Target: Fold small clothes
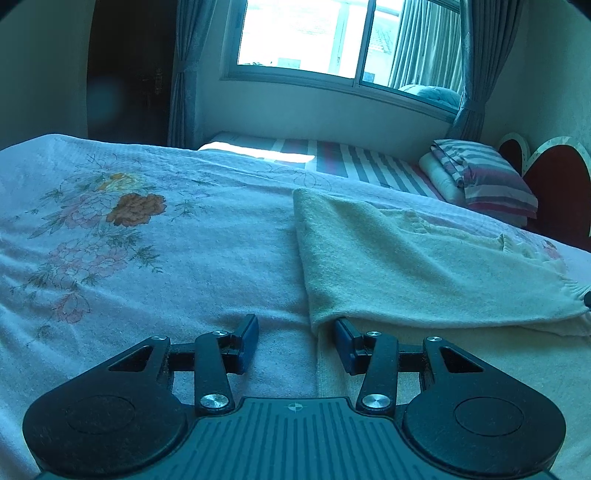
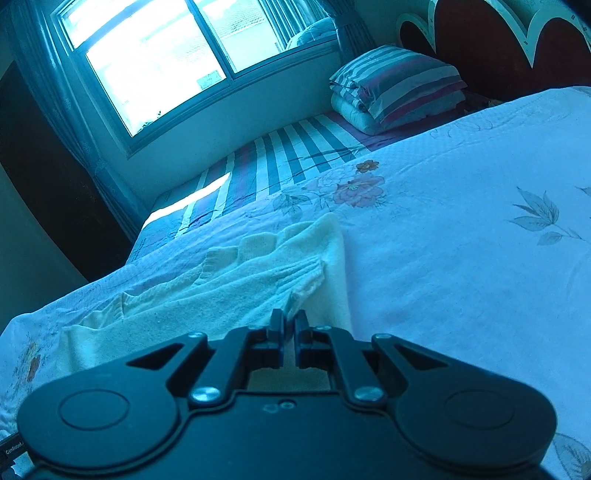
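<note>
Here, each line is read from the claws outward.

Left claw: the left claw (image 1: 293, 341) is seen released, its jaws standing apart and pressing on nothing; the right finger (image 1: 345, 347) sits at the near corner of the sweater, seemingly tucked just under the folded edge, though contact cannot be confirmed.

Right claw: the right claw (image 2: 289, 325) is seen clenched, jaws nearly together; a thin fold of knit appears to be pinched between them, but the fabric at the tips is partly hidden, so the hold is judged likely, not certain.

Sweater: a cream knitted sweater (image 1: 399, 266) is laid partly folded on the bed (image 1: 166, 280), on its floral cover, with a ribbed cuff (image 2: 306, 275) gathered just beyond the right claw.

Handling: the sweater is judged light, soft and limp; it will sag and stretch rather than hold shape, and is neither slippery nor fragile.

Where to hold: corners, hem and folded edges are judged best, through both layers, so that one layer is not dragged off alone.

Left view only: the straight fold line along the sweater's left side and the near corner are shown.

Right view only: the cuff, the bunched sleeve and the sweater's right edge are shown.

Beyond: striped bedding (image 2: 397, 86) and a window (image 1: 314, 33) are seen well apart from the work.
</note>
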`<state>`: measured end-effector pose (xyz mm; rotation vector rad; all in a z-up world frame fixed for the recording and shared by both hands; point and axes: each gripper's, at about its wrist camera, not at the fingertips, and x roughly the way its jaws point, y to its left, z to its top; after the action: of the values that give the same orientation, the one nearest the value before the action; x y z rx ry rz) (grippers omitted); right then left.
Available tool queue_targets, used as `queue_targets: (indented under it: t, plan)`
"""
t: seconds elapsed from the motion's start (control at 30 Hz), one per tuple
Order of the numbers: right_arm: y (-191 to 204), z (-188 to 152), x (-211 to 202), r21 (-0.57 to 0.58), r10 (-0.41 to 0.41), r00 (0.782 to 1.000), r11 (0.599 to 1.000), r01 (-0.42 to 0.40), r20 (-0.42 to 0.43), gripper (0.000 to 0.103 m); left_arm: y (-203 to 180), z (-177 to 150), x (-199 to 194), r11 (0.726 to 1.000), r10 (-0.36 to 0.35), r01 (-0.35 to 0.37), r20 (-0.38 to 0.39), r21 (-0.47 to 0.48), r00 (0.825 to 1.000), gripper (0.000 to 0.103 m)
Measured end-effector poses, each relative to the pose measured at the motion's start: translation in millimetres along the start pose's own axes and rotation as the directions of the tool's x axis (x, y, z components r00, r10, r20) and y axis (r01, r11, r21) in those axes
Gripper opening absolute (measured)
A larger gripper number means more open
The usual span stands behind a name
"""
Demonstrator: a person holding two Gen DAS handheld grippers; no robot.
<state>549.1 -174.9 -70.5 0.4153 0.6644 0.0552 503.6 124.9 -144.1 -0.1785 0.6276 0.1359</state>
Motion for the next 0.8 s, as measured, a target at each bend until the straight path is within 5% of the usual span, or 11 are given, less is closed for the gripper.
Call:
queue_targets:
  t: [0.33, 0.6, 0.73, 0.8]
  plan:
    - [2, -2, -23, -0.013, 0.034, 0.999, 0.999, -0.033, 0.026, 0.005, 5, 4, -2, 0.999, -0.007, 0.008, 0.007, -0.037, 1.0, 0.046]
    - [-13, -20, -10, 0.025, -0.008, 0.999, 1.0, 0.009, -0.038, 0.005, 8, 4, 1, 0.999, -0.011, 0.01, -0.013, -0.046, 1.0, 0.046]
    - [-13, -18, -16, 0.011, -0.008, 0.999, 1.0, 0.009, -0.041, 0.009, 14, 2, -3, 0.999, -0.013, 0.011, -0.027, -0.048, 1.0, 0.046]
    - [-16, -16, -32, 0.011, -0.035, 0.999, 0.999, 0.035, 0.028, 0.019, 19, 0, -12, 1.0, 0.001, -0.002, -0.034, -0.013, 0.999, 0.046]
